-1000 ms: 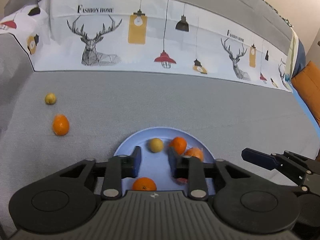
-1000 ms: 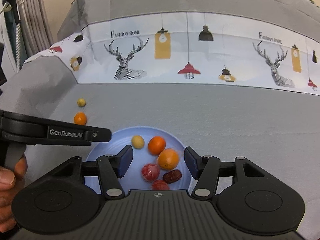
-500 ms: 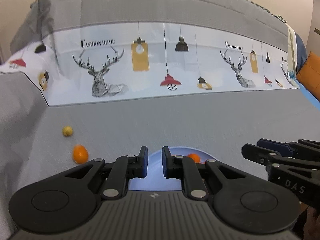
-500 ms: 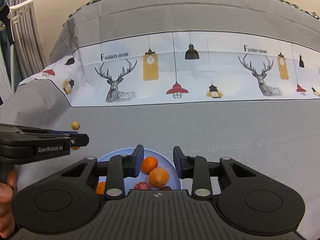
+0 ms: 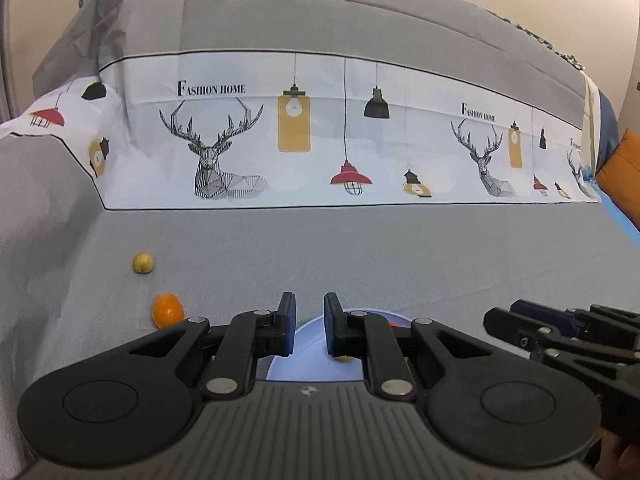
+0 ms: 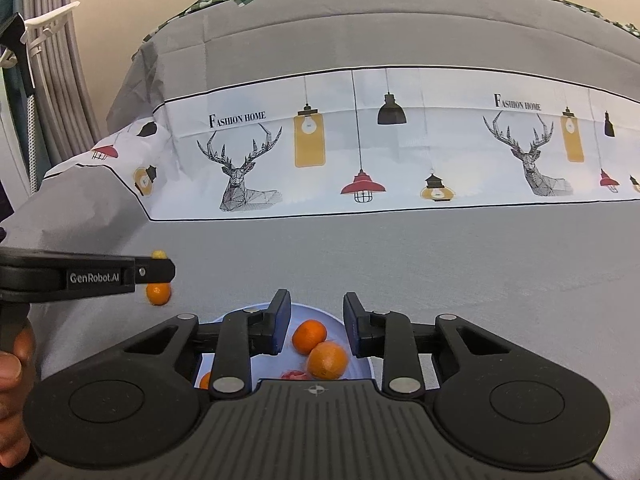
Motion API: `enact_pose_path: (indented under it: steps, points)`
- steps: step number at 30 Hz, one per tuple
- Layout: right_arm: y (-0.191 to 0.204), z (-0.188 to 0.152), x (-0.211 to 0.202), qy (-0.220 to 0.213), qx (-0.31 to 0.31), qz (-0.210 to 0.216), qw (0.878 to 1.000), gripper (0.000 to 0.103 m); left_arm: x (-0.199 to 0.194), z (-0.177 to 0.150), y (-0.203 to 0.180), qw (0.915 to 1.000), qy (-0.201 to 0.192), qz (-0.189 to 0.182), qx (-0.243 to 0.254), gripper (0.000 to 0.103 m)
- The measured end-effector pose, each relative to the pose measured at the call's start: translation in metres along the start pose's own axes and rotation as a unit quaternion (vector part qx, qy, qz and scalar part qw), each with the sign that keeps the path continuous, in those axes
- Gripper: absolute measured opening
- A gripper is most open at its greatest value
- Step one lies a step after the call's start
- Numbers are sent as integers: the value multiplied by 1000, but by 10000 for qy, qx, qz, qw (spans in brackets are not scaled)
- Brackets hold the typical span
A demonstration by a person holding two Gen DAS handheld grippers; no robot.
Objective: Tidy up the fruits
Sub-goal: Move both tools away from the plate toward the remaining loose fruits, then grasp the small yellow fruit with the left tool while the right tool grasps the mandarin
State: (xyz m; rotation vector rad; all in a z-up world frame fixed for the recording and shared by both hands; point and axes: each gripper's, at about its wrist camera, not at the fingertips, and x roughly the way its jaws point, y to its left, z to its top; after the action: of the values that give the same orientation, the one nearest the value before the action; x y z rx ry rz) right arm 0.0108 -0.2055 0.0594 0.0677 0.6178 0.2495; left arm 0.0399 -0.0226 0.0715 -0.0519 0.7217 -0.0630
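A light blue plate [image 6: 298, 309] lies on the grey cloth just under both grippers; it holds several fruits, among them two oranges [image 6: 327, 359] and a red fruit [image 6: 295, 375]. In the left wrist view the plate [image 5: 309, 356] shows between the fingers. An orange [image 5: 167, 310] and a small yellow fruit [image 5: 143, 263] lie on the cloth to the left of the plate. My left gripper [image 5: 309, 328] is nearly closed with a narrow gap and holds nothing. My right gripper [image 6: 313, 326] is open and empty above the plate. The left gripper [image 6: 152, 270] also shows in the right wrist view.
A printed cloth with deer and lamps [image 5: 320, 140] hangs over the grey backrest behind. An orange cushion [image 5: 624, 176] sits at the far right. A curtain and rack [image 6: 44, 60] stand at the left. The right gripper [image 5: 560, 332] reaches in at the left view's right edge.
Both grippers have lifted and pulled back from the plate, so less of it shows. The right jaws narrowed. The left jaws closed, then parted slightly.
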Motion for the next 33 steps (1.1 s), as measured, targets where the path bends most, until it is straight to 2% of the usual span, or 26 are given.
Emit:
enact_pose_path:
  steps: [2,4,6,9,13,16,18,20,23,33]
  points:
    - [0,0,1,-2,3,6,10000,31,1,5,5,9999,84,-90,-113,16]
    - [0,1,1,-2,8,17,10000,30,8,18,16,9985,292,-67,-462,16]
    - [0,1,3,-5,15,27,10000,29,12,34,27,9967,341,-63,-730,16]
    - [4,1,4,20,-8,31,10000,29,21,60,36,9965,178,2,-821,16]
    - [10,-1,5,78,31,33,10000,29,43,86,42,9979,-121,293,-573,16]
    - [17,-1,8,82,-46,52,9999,29,58,77,50,9976,-204,552,-367,16]
    - [21,-3,11,120,-70,44,9999,29,69,68,60,9960,210,739,-446,16]
    - [25,-3,15,145,-82,69,9998,29,69,69,72,9948,259,566,-807,16]
    - [35,-1,19,129,2,157,9998,28,66,73,79,9948,142,596,-817,16]
    - [71,1,31,62,104,429,9990,27,61,73,109,9890,246,533,-1355,16]
